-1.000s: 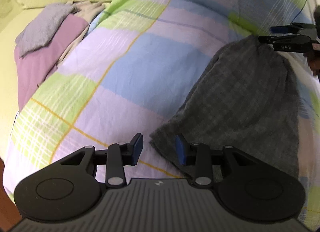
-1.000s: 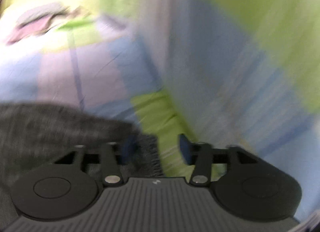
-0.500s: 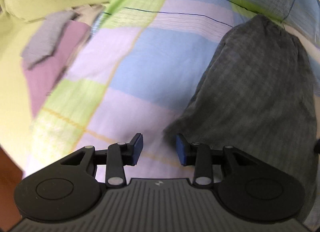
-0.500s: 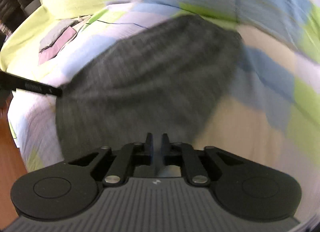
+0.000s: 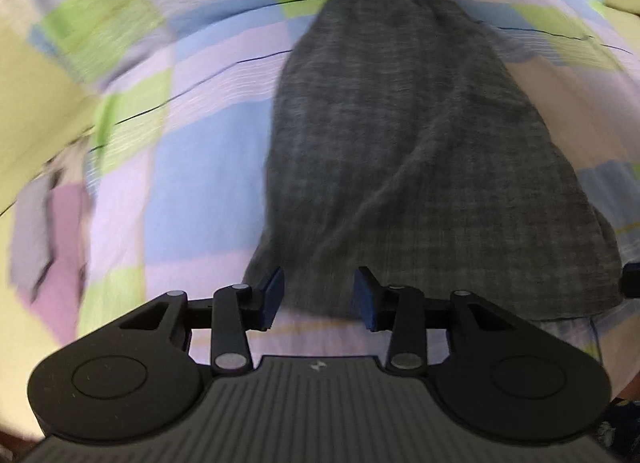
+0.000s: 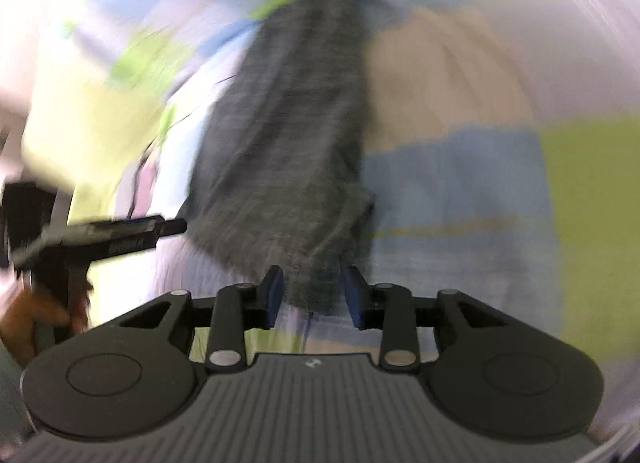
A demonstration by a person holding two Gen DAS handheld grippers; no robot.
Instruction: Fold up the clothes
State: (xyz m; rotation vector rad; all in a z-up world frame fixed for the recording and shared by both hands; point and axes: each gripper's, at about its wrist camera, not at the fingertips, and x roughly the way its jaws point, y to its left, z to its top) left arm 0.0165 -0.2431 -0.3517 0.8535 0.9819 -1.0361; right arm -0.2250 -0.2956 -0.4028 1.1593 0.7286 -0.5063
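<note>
Checked pastel bedcover (image 5: 192,167) carries dark grey woven garment (image 5: 400,135); its near hem lies between both opening grippers' fingers, left gripper (image 5: 319,296) and right gripper (image 6: 312,293), ungripped.

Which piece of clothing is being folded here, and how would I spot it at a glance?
Look for the big checked quilt of lilac, blue and green squares that fills the view. On it lies the dark grey garment, stretching away from the grippers at its near edge. It is the only dark, finely checked cloth; the other clothes, far left, are blurred, pale grey and mauve.
</note>
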